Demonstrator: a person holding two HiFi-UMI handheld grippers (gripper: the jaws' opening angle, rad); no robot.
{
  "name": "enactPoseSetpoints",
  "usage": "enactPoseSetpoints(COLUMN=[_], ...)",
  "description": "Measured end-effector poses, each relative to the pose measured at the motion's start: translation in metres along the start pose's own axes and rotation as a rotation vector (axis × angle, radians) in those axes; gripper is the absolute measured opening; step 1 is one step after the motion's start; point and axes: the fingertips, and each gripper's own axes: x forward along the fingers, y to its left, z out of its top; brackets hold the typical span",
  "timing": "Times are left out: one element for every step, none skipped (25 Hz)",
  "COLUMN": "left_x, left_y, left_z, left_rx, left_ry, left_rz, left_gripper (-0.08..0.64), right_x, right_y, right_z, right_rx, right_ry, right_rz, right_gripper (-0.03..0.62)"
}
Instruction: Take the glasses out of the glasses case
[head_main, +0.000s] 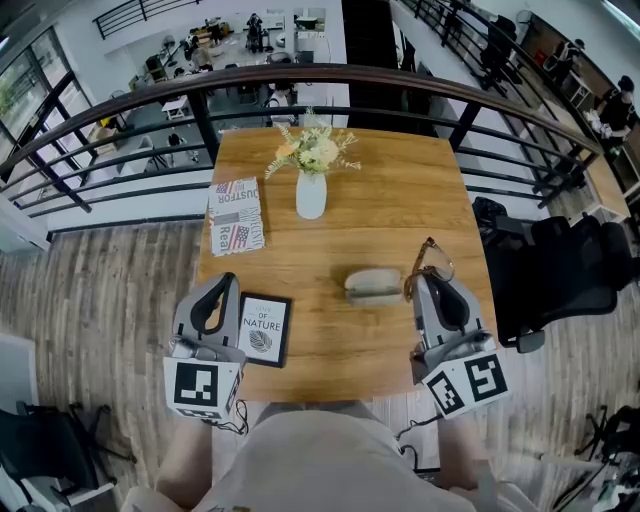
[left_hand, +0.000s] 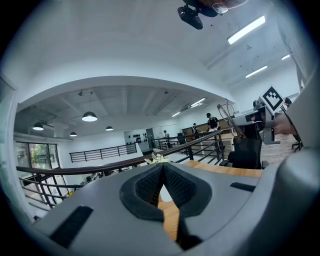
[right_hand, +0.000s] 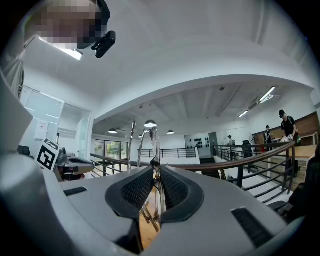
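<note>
A grey glasses case (head_main: 373, 285) lies closed on the wooden table (head_main: 380, 190), near its middle. Just right of the case my right gripper (head_main: 425, 275) is shut on a pair of thin-framed glasses (head_main: 430, 262), held above the table. In the right gripper view the glasses (right_hand: 150, 145) stand upright, pinched between the black pads (right_hand: 172, 187). My left gripper (head_main: 224, 284) hovers at the table's front left, level, its jaws closed with nothing between the pads (left_hand: 177, 187). From the left gripper view the right gripper (left_hand: 250, 117) shows holding the glasses (left_hand: 227, 117).
A white vase of flowers (head_main: 311, 170) stands at the table's far middle. A folded newspaper (head_main: 236, 215) lies at the left, and a framed card (head_main: 264, 329) at the front left beside my left gripper. A black railing (head_main: 330, 80) runs behind the table; a black chair (head_main: 560, 270) stands right.
</note>
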Motion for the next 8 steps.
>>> enactPoseSetpoints(left_x=[-0.0002, -0.0005, -0.0007, -0.0008, -0.0007, -0.0005, -0.0001, 0.0002], left_y=[-0.0002, -0.0004, -0.0009, -0.0013, -0.0016, -0.0018, -0.0020, -0.0023], left_z=[0.0003, 0.0003, 0.0002, 0.0004, 0.0009, 0.0016, 0.0023, 0.0030], left_rx=[0.002, 0.003, 0.001, 0.000, -0.002, -0.002, -0.001, -0.001], left_ry=[-0.002, -0.003, -0.004, -0.004, -0.006, -0.007, -0.009, -0.011], left_rz=[0.001, 0.000, -0.002, -0.005, -0.006, -0.005, -0.004, -0.003], left_gripper=[0.015, 0.015, 0.014, 0.015, 0.014, 0.015, 0.015, 0.015], right_x=[-0.0004, -0.0008, -0.0011, -0.0014, -0.0014, -0.0013, -0.0012, -0.0010], right_y=[0.0000, 0.0002, 0.0007, 0.0011, 0.0015, 0.0019, 0.0022, 0.0025], right_z=[-0.0003, -0.0005, -0.0008, -0.0011, -0.0014, -0.0018, -0.0021, -0.0025], right_rx=[-0.002, -0.003, -0.003, -0.003, -0.002, -0.002, -0.002, -0.002], right_ry=[0.001, 0.001, 0.002, 0.002, 0.002, 0.003, 0.004, 0.005], right_rz=[-0.001, -0.001, -0.001, -0.001, 0.000, 0.002, 0.003, 0.004], right_gripper=[0.067, 0.067, 0.067, 0.067, 0.067, 0.067, 0.067, 0.067])
